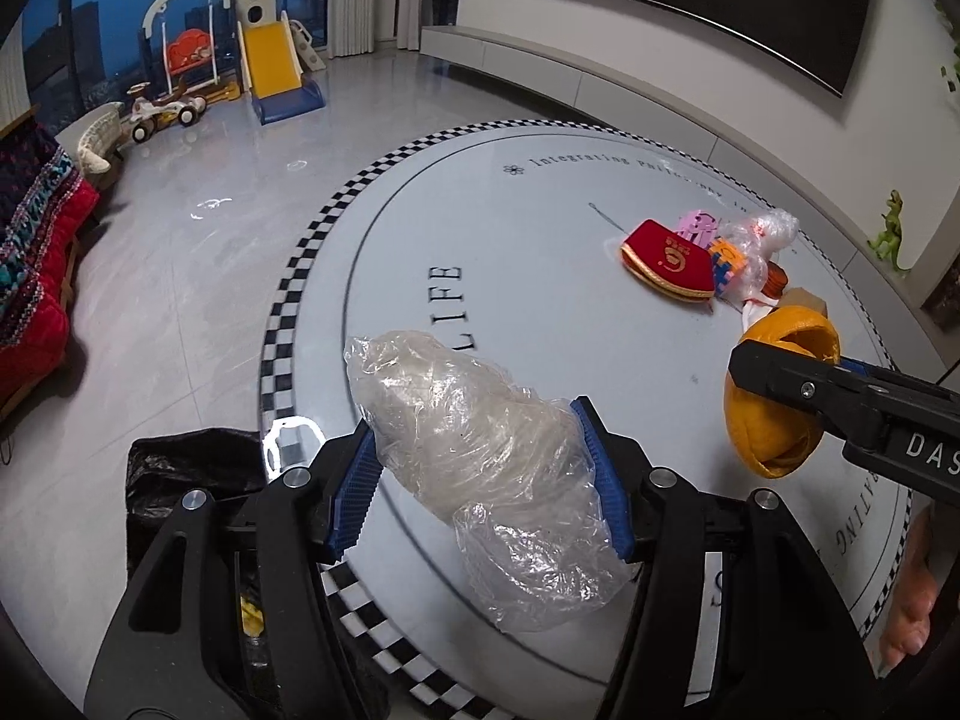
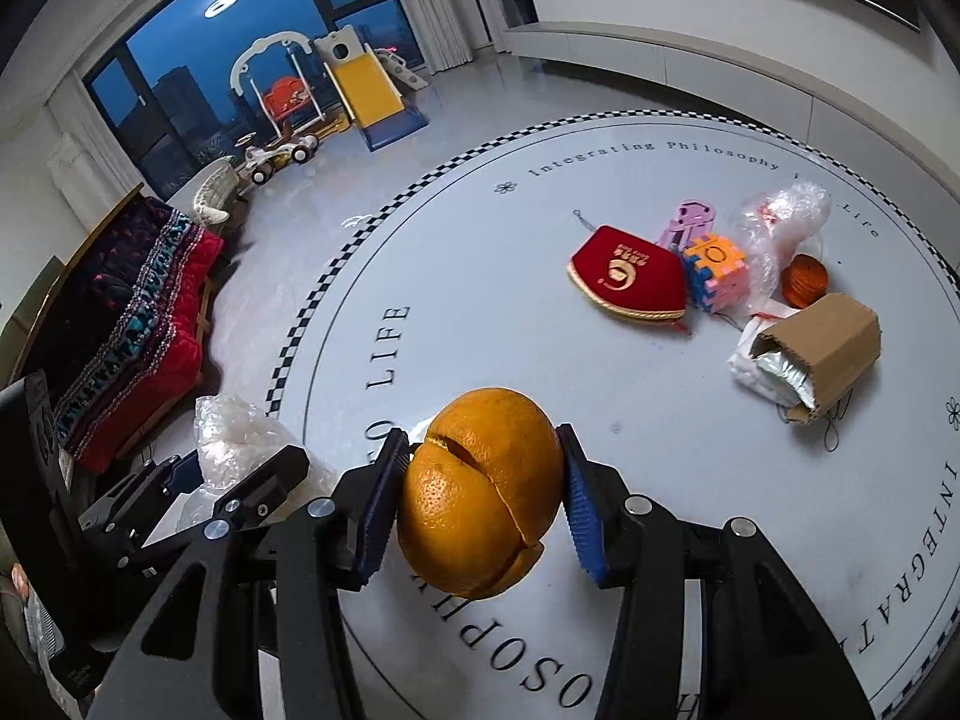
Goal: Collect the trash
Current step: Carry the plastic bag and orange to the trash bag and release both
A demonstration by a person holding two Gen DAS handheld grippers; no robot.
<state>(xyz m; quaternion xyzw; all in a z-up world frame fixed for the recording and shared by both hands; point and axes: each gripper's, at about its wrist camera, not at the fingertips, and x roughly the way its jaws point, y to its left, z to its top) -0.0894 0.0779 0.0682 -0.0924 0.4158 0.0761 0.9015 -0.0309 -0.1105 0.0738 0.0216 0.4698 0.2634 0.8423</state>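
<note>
Gripping clear plastic bag (image 1: 480, 450) left | orange peel (image 2: 480, 498) right | round mat (image 2: 510, 360), tiled floor (image 1: 198, 300)

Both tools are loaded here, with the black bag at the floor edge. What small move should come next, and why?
Probably carry the left tool on toward the black trash bag on the floor beside the round mat. It is clamped on the crumpled clear plastic and the bag lies just to its lower left. The right tool grips the orange peel and can follow.

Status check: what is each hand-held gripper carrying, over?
Left hand-held gripper shut on crumpled plastic wrap. Right hand-held gripper shut on orange peel. Black trash bag below left, path open.
</note>
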